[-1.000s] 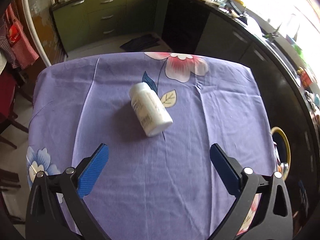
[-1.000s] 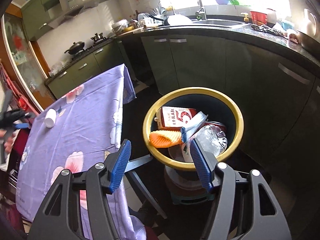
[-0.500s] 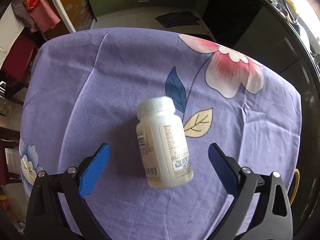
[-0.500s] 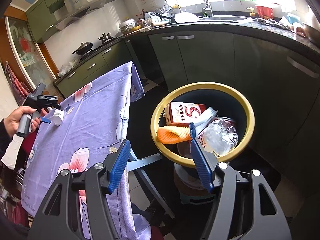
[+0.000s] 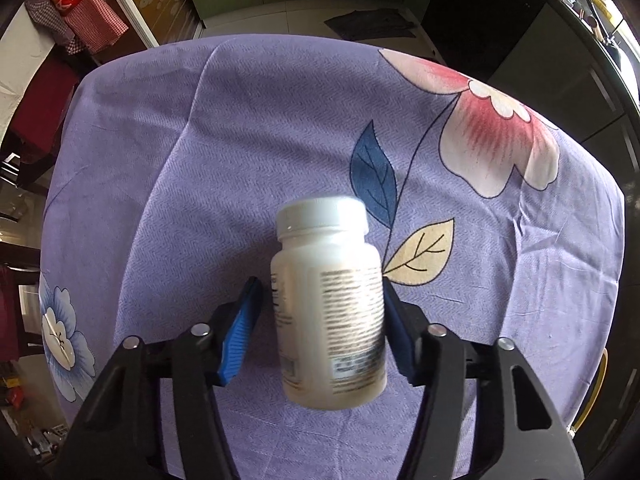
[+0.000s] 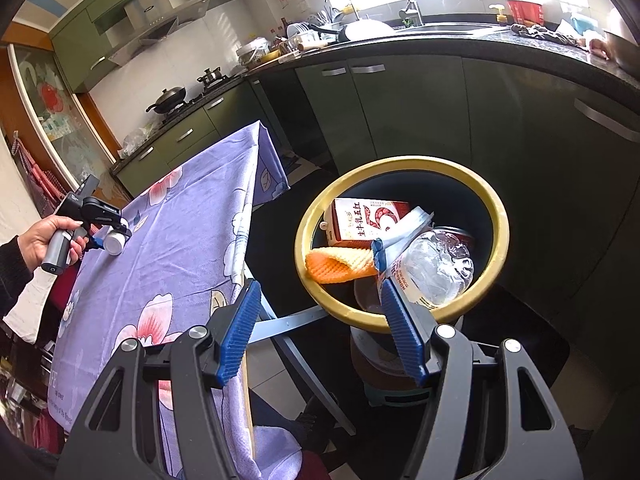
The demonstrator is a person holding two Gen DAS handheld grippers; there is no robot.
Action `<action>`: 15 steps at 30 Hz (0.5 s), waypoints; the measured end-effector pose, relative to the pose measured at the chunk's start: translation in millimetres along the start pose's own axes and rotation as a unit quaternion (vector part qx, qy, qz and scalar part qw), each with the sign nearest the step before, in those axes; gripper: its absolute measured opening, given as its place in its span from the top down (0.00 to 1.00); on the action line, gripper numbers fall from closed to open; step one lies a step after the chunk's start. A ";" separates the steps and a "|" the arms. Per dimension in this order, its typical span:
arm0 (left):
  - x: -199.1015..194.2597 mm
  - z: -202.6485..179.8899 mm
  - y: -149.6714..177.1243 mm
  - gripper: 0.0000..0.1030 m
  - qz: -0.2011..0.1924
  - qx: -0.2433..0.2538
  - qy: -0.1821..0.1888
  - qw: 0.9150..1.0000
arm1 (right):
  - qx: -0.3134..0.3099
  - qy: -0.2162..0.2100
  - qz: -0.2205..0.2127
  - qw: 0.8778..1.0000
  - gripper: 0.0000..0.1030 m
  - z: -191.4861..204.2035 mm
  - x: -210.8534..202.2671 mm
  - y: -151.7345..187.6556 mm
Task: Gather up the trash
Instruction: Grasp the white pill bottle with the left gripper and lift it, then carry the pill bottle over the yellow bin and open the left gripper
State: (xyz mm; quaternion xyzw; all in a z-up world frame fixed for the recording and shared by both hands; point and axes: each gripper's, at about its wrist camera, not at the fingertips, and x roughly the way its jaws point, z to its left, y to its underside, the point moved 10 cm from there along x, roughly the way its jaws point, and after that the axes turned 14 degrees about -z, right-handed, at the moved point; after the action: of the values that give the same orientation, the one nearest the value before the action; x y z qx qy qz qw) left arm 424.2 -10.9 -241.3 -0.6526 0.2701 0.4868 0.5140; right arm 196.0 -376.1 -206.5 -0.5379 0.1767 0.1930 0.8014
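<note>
The purple flowered tablecloth (image 5: pixel 240 152) fills the left wrist view, its far corners cut off by the lens edge. Beside the table stands a dark bin with a yellow rim (image 6: pixel 496 216), whose base is hidden behind the right gripper (image 6: pixel 316 328). Inside the bin lie a red-and-white carton (image 6: pixel 360 220) printed with Chinese characters too distorted to read surely, an orange ribbed cloth (image 6: pixel 336 266) and a crumpled clear plastic bottle (image 6: pixel 436 272).

The white pill bottle (image 5: pixel 326 304) lies on its side on the cloth, long axis running away from the camera, white cap at the far end. Its label text is blurred and unreadable. The left gripper (image 5: pixel 320 328) has just been closing around it: the right blue pad touches the bottle's side, while a thin gap shows at the left pad, so a firm grip cannot be confirmed. The right gripper's jaws stand apart, holding nothing, above the bin's near edge.
</note>
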 end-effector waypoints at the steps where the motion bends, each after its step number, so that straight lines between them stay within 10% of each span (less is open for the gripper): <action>1: 0.1 0.2 -1.1 0.52 0.000 0.001 0.002 1.000 | 0.000 0.000 0.000 1.000 0.39 -0.6 -0.7 0.3; 15: -20.5 14.1 2.7 0.56 -0.022 0.065 0.034 0.997 | -0.003 -0.004 -0.001 1.000 0.39 4.8 -11.5 3.0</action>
State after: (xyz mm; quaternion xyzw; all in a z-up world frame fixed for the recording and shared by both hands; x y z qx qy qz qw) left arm 409.1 -1.6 -223.6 -0.6397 0.3038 0.4346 0.5564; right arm 185.0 -371.9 -201.5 -0.5394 0.1721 0.1950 0.8008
